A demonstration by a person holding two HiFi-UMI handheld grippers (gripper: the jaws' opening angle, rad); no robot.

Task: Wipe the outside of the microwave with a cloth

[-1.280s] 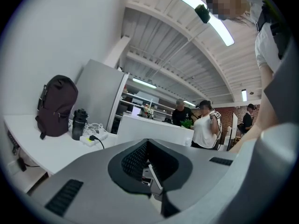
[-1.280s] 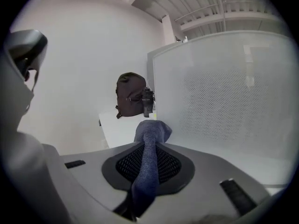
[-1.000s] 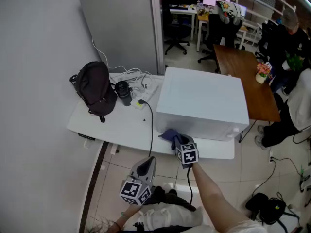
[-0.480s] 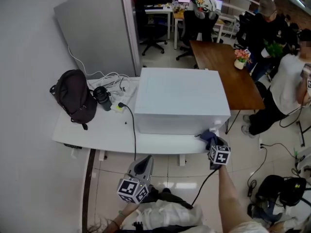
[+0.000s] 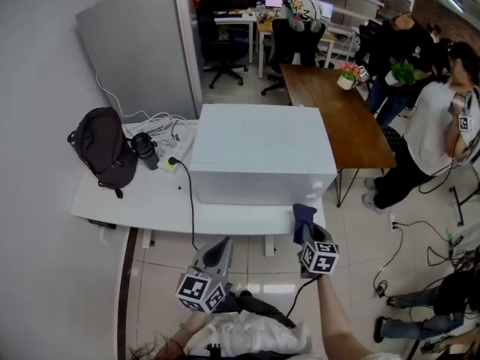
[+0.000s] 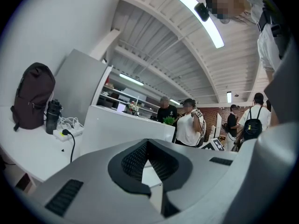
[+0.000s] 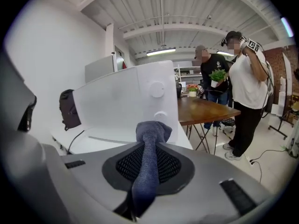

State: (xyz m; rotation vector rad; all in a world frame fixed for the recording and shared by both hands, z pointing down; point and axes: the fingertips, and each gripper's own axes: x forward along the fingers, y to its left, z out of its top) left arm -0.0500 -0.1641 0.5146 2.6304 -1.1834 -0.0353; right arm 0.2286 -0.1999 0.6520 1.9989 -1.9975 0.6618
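Sitting at the left end of the white table [image 5: 142, 205] is a dark backpack [image 5: 101, 148], with a black bottle [image 5: 144, 150] upright just beside it. A power strip [image 5: 169, 163] lies near the bottle among white cords, and a black cable [image 5: 189, 201] runs from it down across the tabletop.

The left gripper [image 5: 222, 247] hangs below the table's front edge, over the tiled floor. It is well apart from everything on the table. Its own view shows the two jaws pressed together with nothing between them.

The white microwave [image 5: 259, 148] stands in the middle of the table, its knob side towards the right.

The right gripper [image 5: 305, 236] is at the microwave's front right corner. Its jaws pinch a blue-grey cloth [image 5: 303, 216], whose bunched end stands up past the tips, just beside the lower knob. Whether the cloth touches the casing cannot be told.

Further right is a wooden table [image 5: 337, 107] carrying a small pot of flowers [image 5: 346, 75]. Past that table stands a person in a white top [image 5: 435, 126].
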